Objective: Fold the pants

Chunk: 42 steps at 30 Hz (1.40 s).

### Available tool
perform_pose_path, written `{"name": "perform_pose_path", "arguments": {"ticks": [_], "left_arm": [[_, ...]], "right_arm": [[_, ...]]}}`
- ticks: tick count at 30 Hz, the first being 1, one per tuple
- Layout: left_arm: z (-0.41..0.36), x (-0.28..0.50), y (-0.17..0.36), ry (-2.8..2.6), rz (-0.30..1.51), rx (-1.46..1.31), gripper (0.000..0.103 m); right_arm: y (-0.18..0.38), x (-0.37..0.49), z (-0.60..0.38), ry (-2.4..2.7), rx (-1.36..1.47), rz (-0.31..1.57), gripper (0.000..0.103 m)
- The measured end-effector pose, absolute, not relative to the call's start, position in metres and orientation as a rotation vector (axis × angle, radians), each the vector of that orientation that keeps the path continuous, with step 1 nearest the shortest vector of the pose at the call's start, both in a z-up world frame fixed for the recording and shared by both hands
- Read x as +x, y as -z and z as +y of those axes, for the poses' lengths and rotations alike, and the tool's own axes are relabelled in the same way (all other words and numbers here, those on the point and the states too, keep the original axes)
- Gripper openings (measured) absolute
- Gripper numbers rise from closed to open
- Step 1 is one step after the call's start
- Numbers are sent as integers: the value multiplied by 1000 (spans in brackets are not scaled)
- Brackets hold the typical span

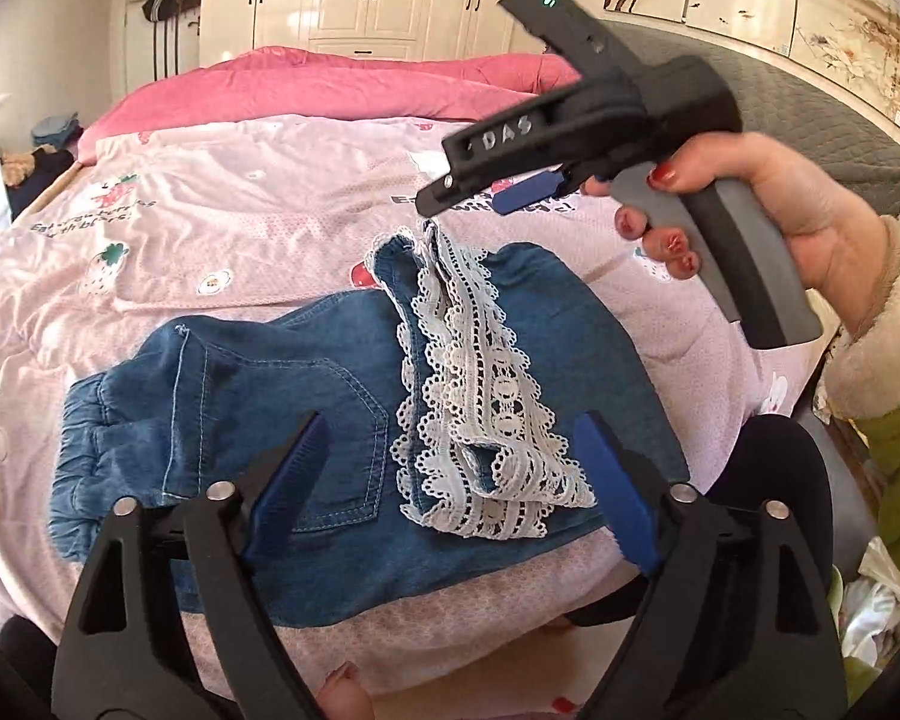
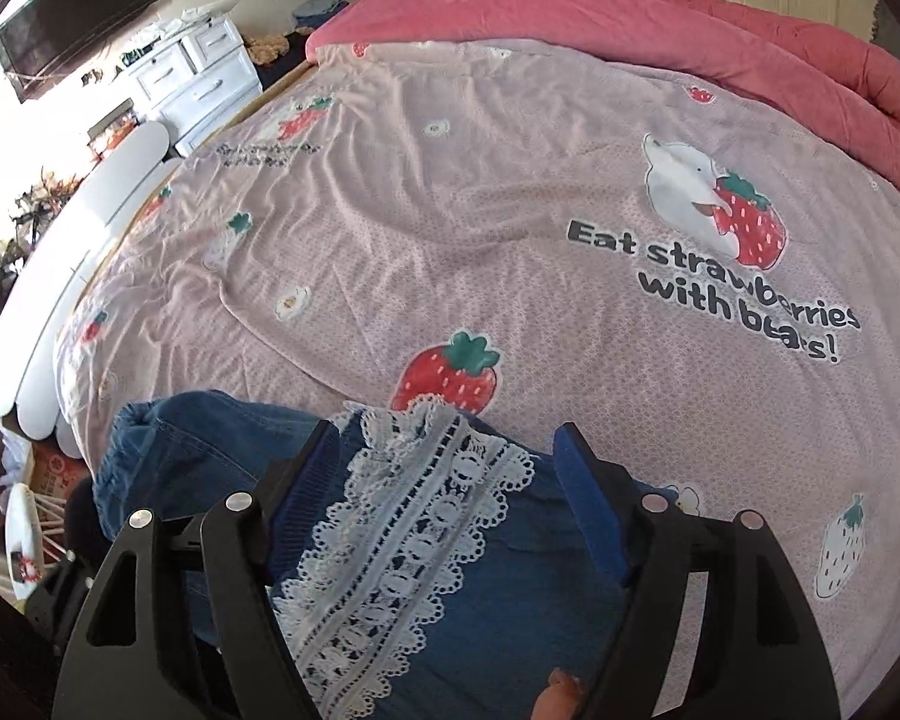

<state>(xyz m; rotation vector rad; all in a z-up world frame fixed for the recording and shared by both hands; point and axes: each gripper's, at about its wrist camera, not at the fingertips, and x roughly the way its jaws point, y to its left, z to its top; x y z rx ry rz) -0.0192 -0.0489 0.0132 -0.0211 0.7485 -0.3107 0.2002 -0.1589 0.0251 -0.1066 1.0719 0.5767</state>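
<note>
Left wrist view. My left gripper (image 1: 450,474), bottom centre: jaws wide apart, nothing between the pads, above the pants. Pants (image 1: 282,420), centre of frame: blue denim, lying on the pink sheet (image 1: 240,240), folded over so the lace hems (image 1: 480,438) rest on top of the seat area, beside the back pocket. Waistband at left, bunched. My right gripper (image 1: 480,195), upper right, held in my right hand (image 1: 768,204): raised clear above the far lace end, not touching it as far as I can tell.

Right wrist view. My right gripper (image 2: 447,492), bottom centre: jaws spread, empty, lace strip (image 2: 402,540) below and between them, not pinched. Pants (image 2: 210,456) at lower left and centre.

Status, by judgement: one lengthwise-to-waist fold laid and released. Remaining: perhaps one further fold and smoothing.
</note>
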Motion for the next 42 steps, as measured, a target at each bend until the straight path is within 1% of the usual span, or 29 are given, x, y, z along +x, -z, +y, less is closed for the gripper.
{"name": "perform_pose_path", "arguments": {"ticks": [2,3,4,5,6,7,8,11,14,15,16,17,20,22,25,26,27,28,29,31,33,34,35,37,42], "left_arm": [[-52,-21,-13,329,752,-20,80],[-54,-23,-12,340,751,-22,80],[-56,-24,-11,353,748,-26,80],[-57,-25,-11,369,744,-36,78],[-60,-25,-9,381,747,-40,74],[-63,-24,-8,385,748,-37,62],[-65,-23,-6,386,751,-35,53],[-70,-9,7,389,811,-62,53],[-70,0,24,350,866,-59,52],[-68,1,28,354,881,-73,50],[-67,2,30,355,889,-81,42],[-66,1,31,354,889,-77,33],[-64,-2,29,384,893,-92,22],[-65,-8,24,406,883,-88,20],[-68,-14,22,432,894,-84,18],[-67,-14,24,436,906,-93,18],[-67,-14,26,434,916,-86,18],[-67,-14,29,430,926,-80,18],[-67,-13,34,426,946,-80,18],[-67,-13,40,424,965,-83,19],[-67,-15,41,425,959,-79,20],[-66,-16,39,427,954,-85,21],[-66,-16,37,428,948,-80,21],[-65,-17,36,430,943,-78,24],[-68,-18,38,427,950,-68,24]], "right_arm": [[-14,202,-156,-584,-124,1088,72],[-9,203,-155,-590,-126,1095,69],[-5,204,-154,-603,-123,1103,63],[1,205,-151,-623,-123,1118,43],[4,205,-150,-633,-123,1123,29],[7,205,-148,-643,-128,1124,27],[9,204,-146,-652,-141,1119,23],[9,202,-145,-672,-132,1101,14],[0,197,-151,-698,-110,1065,10],[-4,195,-154,-709,-103,1050,6],[-9,192,-156,-731,-92,1037,4],[-15,189,-157,-752,-85,1022,4],[-27,182,-153,-783,-103,987,4],[-26,183,-147,-772,-133,995,4],[-20,189,-149,-735,-138,1010,9],[-18,192,-150,-736,-122,1019,22],[-15,193,-151,-715,-130,1021,48],[-13,193,-151,-703,-131,1017,56],[-10,193,-149,-710,-133,1024,57],[-2,191,-142,-717,-152,1035,52],[5,190,-134,-713,-189,1045,25],[8,189,-130,-720,-201,1047,16],[9,187,-127,-735,-208,1047,5],[9,183,-121,-743,-226,1039,5],[-13,173,-119,-795,-187,971,4]]}}
